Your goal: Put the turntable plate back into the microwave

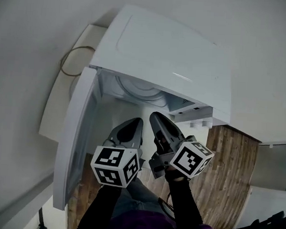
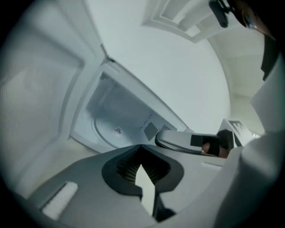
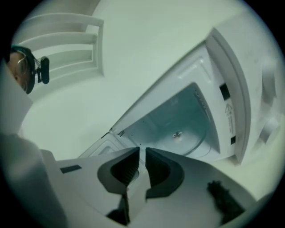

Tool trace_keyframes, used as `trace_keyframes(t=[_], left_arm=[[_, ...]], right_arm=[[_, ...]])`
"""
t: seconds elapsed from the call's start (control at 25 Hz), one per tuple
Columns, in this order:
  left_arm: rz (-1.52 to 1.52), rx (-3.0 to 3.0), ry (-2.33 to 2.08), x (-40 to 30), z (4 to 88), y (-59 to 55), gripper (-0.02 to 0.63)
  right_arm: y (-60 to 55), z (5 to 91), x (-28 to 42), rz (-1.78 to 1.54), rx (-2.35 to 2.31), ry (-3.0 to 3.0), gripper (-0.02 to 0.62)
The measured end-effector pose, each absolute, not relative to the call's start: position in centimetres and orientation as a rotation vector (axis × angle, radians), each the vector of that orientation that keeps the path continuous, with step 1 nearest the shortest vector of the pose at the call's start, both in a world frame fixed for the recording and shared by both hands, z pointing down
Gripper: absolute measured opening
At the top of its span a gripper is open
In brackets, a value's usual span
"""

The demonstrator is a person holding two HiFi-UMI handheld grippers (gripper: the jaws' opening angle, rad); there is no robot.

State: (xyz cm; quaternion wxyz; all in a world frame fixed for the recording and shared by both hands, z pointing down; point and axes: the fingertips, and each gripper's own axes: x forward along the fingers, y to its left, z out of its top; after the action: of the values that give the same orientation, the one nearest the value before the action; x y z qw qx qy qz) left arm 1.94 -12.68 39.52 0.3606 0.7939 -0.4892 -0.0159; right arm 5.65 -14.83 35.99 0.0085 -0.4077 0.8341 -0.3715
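Left gripper (image 2: 141, 148): jaws pressed together, tips meeting, nothing between them. Right gripper (image 3: 142, 153): jaws a narrow slit apart, also empty. Both hang side by side in front of the microwave (image 1: 175, 55), outside its mouth, pointing into the cavity and touching nothing.

Door (image 1: 76, 131) swung wide on the left gripper's side. Cavity lit and unobstructed.

Turntable plate (image 1: 140, 90): neither gripper carries it. Head view shows concentric round rims lying flat on the cavity floor. Both gripper views show the same circle with the small drive hub (image 3: 177, 134) at its centre. Judged to be the clear glass plate already lying inside, hub seen through it. Bare floor recess cannot be fully ruled out, as the glass gives few cues.

Task judged at or near its end. Possibly only a seating check and the door left.

Risks noted:
- Plate may sit off the hub. Seating cannot be confirmed from these angles. An unseated plate would rock or grind once turned.
- A nudge to correct it with pinched-shut jaws could skate off the smooth glass and shove the plate against the cavity wall.
- Left gripper is near the open door. A sideways swing could knock it.
- Door closed on a plate riding forward over the sill could chip the rim.
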Motion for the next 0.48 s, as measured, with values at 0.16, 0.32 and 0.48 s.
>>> trace_keyframes(t=[0.16, 0.32, 0.48], left_arm=[[-0.033, 2.198, -1.408, 1.1, 34.4, -11.6, 0.005], [-0.091, 2.286, -1.495, 0.4, 30.1, -11.0, 0.005], [-0.11, 2.404, -1.587, -0.2, 25.6, -10.7, 0.005]], right_arm=[[-13.4, 31.3, 5.1, -0.879, -1.281, 2.764, 0.041], [-12.0, 25.7, 5.0, -0.431, -1.352, 2.835, 0.034], [-11.3, 21.7, 5.1, -0.226, -1.369, 2.767, 0.026]])
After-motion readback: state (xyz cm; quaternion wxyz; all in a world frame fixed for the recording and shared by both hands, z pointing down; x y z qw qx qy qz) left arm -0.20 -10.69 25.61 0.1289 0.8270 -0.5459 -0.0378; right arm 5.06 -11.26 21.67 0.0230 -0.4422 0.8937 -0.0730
